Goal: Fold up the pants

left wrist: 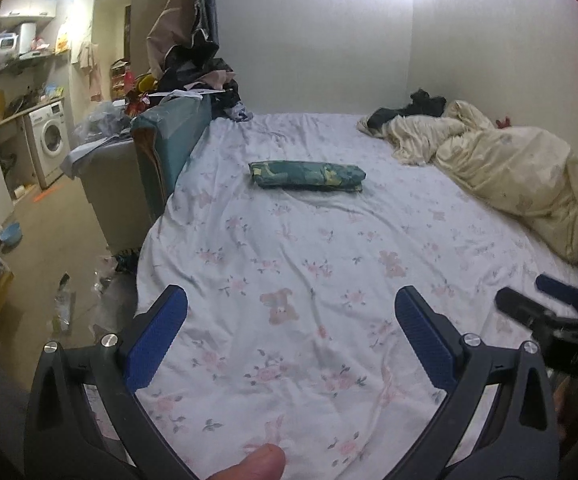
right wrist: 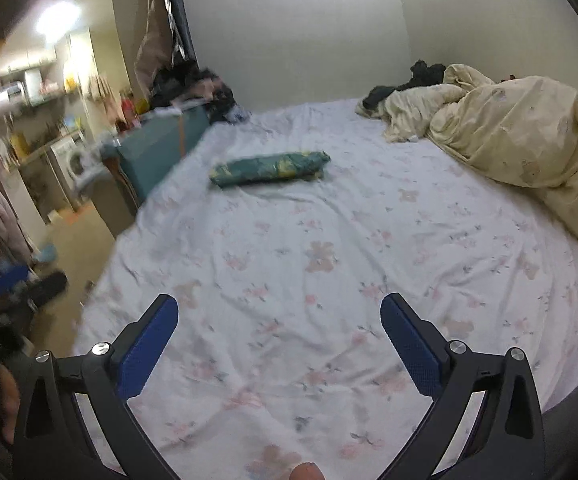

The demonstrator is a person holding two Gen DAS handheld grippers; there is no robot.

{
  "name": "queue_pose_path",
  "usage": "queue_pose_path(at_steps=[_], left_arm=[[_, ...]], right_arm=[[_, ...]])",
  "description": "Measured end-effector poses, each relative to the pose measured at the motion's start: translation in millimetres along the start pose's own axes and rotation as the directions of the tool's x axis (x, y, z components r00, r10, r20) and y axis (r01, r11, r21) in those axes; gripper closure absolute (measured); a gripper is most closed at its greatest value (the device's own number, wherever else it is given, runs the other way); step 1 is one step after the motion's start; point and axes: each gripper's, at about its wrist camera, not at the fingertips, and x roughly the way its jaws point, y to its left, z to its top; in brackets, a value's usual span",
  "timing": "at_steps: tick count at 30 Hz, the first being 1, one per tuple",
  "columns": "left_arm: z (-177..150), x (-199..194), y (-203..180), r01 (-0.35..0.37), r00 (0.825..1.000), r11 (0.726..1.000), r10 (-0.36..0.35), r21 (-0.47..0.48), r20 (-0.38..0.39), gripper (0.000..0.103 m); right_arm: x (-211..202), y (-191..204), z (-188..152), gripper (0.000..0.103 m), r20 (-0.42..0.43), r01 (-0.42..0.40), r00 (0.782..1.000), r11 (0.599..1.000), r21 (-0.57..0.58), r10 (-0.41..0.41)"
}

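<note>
On the far middle of the bed sheet [left wrist: 289, 240] lies one pair of pants [left wrist: 307, 175], green with a camouflage-like print, folded into a compact oblong bundle with its long side running left to right; it rests flat on the sheet, well apart from both tools; the right wrist view shows the same bundle [right wrist: 269, 167], slightly blurred. Nearer, the left gripper [left wrist: 291, 304] hangs above the near part of the sheet with its two blue-padded fingers spread wide and nothing between them; a thumb tip [left wrist: 257, 462] shows at the bottom edge. The right gripper [right wrist: 279, 314] is posed likewise, level over the near sheet, jaws wide apart and empty; in the left wrist view it appears at the right edge [left wrist: 545, 300], just beside the left one. To the far right one cream duvet [left wrist: 509, 168] is heaped against the wall, with one dark garment [left wrist: 413, 108] at its far end. Left of the bed stands a teal box [left wrist: 173, 136] piled with clothes; farther left, one white washing machine [left wrist: 49, 140] sits under a counter.
</note>
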Motion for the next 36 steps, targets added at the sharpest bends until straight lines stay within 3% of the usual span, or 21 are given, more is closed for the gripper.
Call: queue_pose_path(at_steps=[4,19,36], left_arm=[[-2,4,-6,-0.036,0.999,0.999,0.036,0.027,0.006,0.001],[-7,4,-6,-0.002,1.0,1.0,0.002,0.028,-0.025,0.001],[-7,5,-7,-0.018,1.0,1.0,0.019,0.023,-0.024,0.001]], right_arm=[[3,6,1,0.0,0.018,0.0,1.0,1.0,-0.021,0.0],[7,12,-4,0.0,0.005,0.02,1.0,0.999,-0.032,-0.02],[6,8,1,0.0,0.013,0.019,1.0,1.0,-0.022,-0.019]])
